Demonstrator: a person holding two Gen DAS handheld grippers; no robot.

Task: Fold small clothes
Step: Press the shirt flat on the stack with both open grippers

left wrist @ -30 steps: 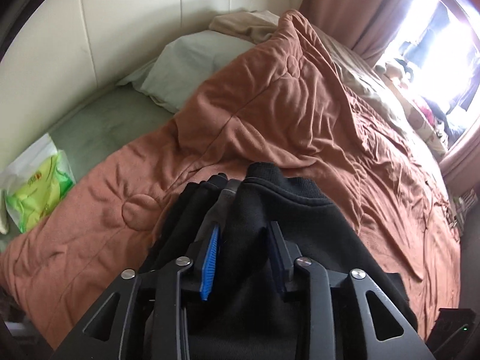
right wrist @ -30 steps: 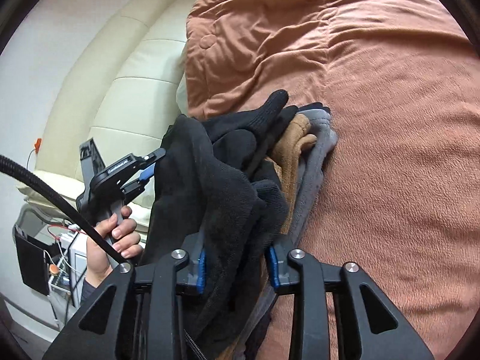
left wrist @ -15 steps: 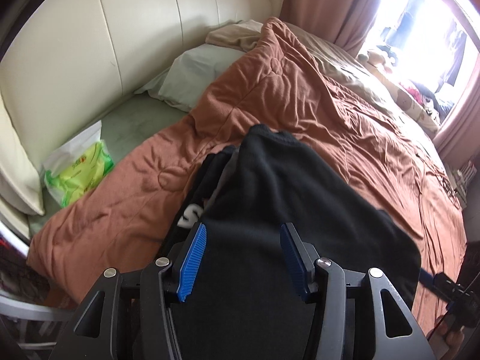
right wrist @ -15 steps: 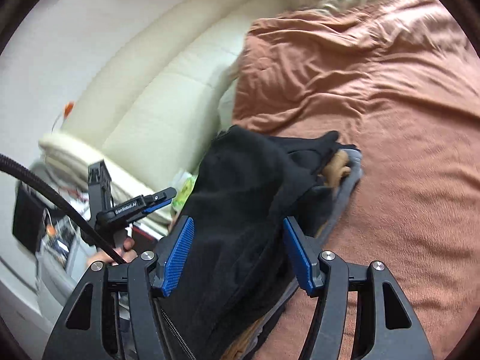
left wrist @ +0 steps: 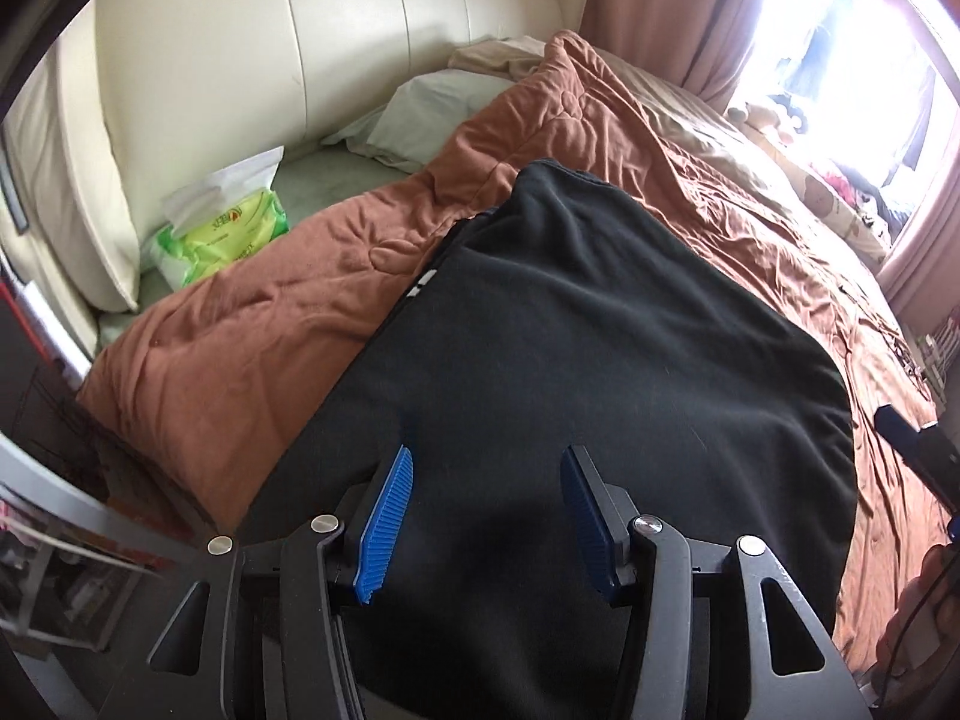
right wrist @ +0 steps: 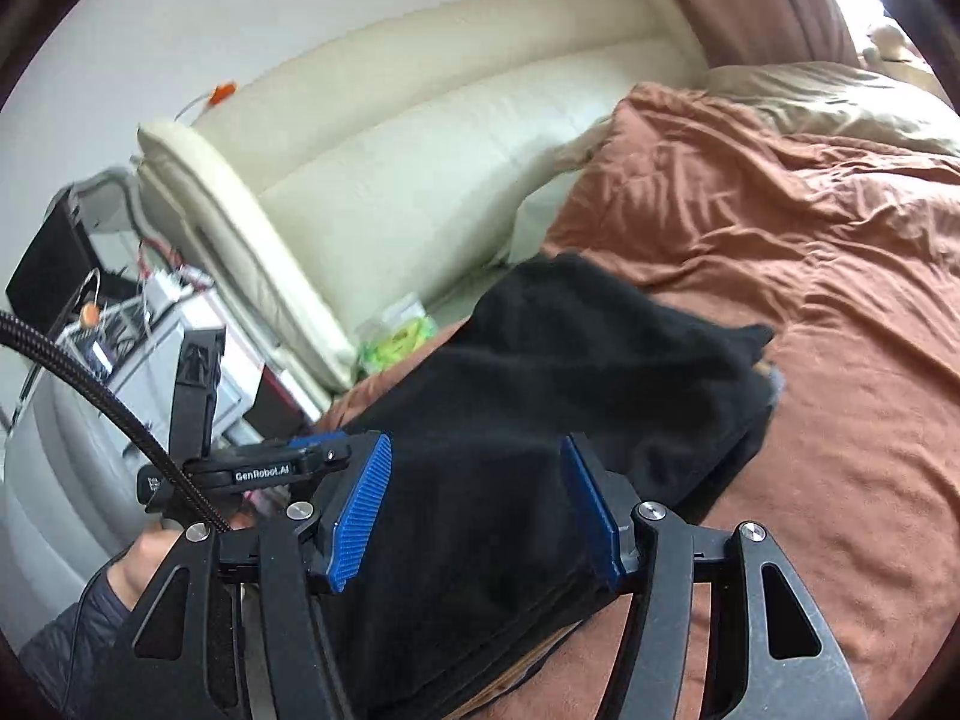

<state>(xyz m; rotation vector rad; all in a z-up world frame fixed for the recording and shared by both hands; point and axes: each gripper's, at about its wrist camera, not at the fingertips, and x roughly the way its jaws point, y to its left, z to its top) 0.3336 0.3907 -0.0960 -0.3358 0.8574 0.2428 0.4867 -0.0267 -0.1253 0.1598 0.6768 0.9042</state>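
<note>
My left gripper [left wrist: 486, 516] hangs with its ribbed blue pads [left wrist: 387, 519] spread wide, nothing between them, above the black fleece garment [left wrist: 600, 372] that lies spread over the rust-brown quilted bedspread [left wrist: 252, 336]. My right gripper [right wrist: 474, 516] is likewise spread apart, its blue pads [right wrist: 360, 516] on either side of the same black fleece [right wrist: 540, 396] without pinching it. Under the fleece's far edge, a bit of tan and grey cloth [right wrist: 771, 375] peeks out. A green-and-white packet of wipes [left wrist: 222, 234] sits by the cream padded headboard [left wrist: 300, 48], near a pale green pillow [left wrist: 432, 114].
</note>
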